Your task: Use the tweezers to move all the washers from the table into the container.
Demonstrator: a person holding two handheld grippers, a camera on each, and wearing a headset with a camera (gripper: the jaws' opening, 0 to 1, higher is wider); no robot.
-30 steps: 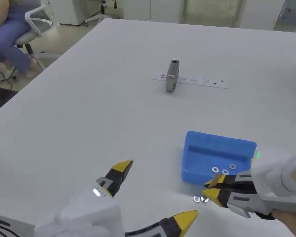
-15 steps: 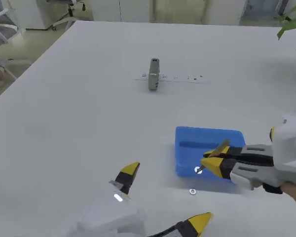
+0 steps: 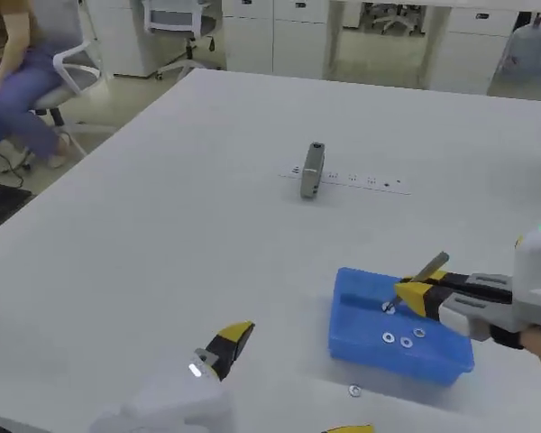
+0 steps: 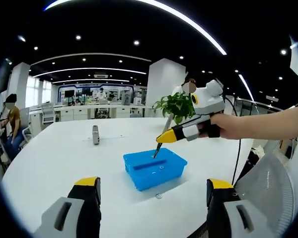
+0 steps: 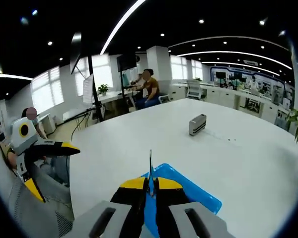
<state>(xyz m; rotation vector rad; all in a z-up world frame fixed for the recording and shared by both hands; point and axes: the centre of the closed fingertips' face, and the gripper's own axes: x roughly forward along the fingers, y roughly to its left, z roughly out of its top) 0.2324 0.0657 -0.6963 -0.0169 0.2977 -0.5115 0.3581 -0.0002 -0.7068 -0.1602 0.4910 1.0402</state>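
Left of the container, the left gripper hovers, jaws wide apart. One washer lies just before the container's front wall. It looks thin, light and slippery, best pinched across its ring. Above the container, the right gripper clamps the tweezers.

Large white table, plain top. Nr the front edge sits a blue rectangular container. One small metal washer lies on the tabletop just in front of it. Further back, approx mid-table, a grey block stands at the left end of a thin flat strip w/ dark marks.
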